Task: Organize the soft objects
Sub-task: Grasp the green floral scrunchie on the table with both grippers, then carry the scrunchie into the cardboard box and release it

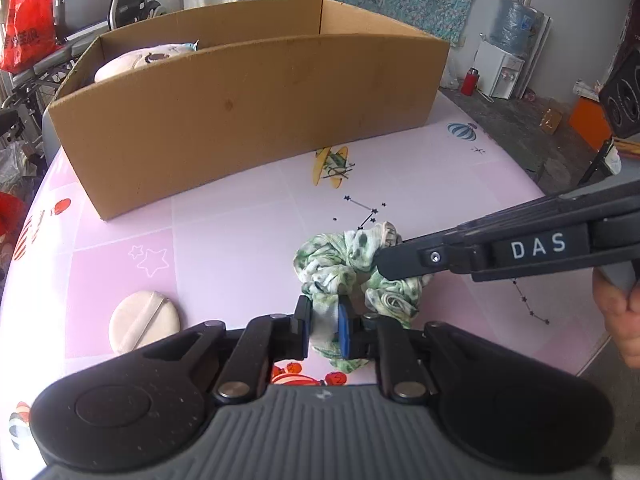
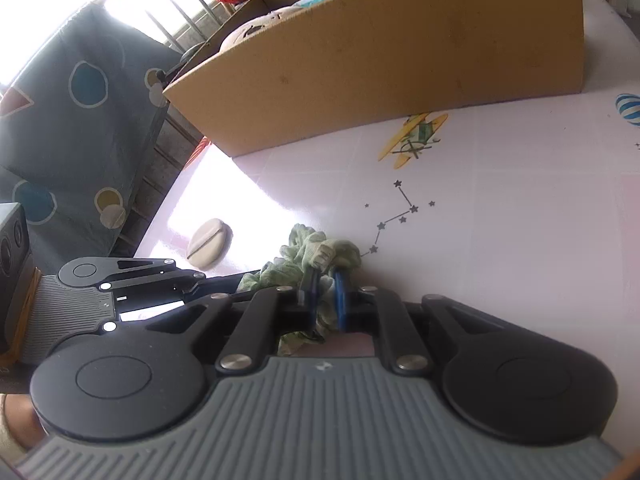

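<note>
A green-and-white crumpled scrunchie [image 1: 348, 256] lies on the pink table cover. My left gripper [image 1: 325, 312] is shut on its near fold, fabric pinched between the blue pads. My right gripper [image 1: 380, 264] comes in from the right and bites the far side of the same scrunchie. In the right wrist view the scrunchie [image 2: 308, 256] is clamped between the blue pads of my right gripper [image 2: 325, 280], and the left gripper [image 2: 192, 284] reaches in from the left. A round cream powder puff [image 1: 144, 320] lies left of it, also seen as the puff [image 2: 210, 242].
A long open cardboard box [image 1: 248, 120] stands behind on the table, with a cream plush toy [image 1: 136, 62] inside at its left end. A person's hand [image 1: 618, 312] holds the right tool. The table cover [image 1: 224, 248] ends close on the right.
</note>
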Motion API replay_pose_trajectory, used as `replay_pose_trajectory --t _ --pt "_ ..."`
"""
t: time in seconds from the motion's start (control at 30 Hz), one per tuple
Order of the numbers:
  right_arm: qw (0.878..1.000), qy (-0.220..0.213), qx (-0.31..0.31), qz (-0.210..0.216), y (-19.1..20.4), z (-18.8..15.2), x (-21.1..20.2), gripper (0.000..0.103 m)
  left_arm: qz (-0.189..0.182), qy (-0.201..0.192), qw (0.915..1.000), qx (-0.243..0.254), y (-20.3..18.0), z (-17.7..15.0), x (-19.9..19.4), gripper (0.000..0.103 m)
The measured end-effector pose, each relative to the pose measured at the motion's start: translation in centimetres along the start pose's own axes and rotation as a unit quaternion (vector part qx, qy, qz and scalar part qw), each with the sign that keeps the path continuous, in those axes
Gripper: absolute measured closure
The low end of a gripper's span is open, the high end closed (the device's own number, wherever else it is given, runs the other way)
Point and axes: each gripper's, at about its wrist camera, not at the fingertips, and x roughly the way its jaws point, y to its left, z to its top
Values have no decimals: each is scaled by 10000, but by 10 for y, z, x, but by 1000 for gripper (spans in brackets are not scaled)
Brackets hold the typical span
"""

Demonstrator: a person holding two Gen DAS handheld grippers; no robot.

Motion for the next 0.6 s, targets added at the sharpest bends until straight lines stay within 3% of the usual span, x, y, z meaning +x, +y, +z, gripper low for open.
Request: replay_pose_trajectory --t 0.2,0.3,0.37,0.5,0.6 --pt "9970 -501 -593 7 17 16 -33 96 -89 -694 9973 241 -2 36 -47 89" --pt "9940 -841 -671 192 20 48 -59 96 -81 -997 9939 467 2 69 -69 87" --pt "9913 -952 -872 272 26 85 -63 96 -122 -1063 9928 544 11 99 -71 87" --pt "9827 -1308 -1308 -72 30 176 -50 96 31 -1132 9921 545 35 172 -47 87" --pt "9797 -1163 -1599 -331 20 243 -19 95 -33 -792 9963 331 56 227 -2 87"
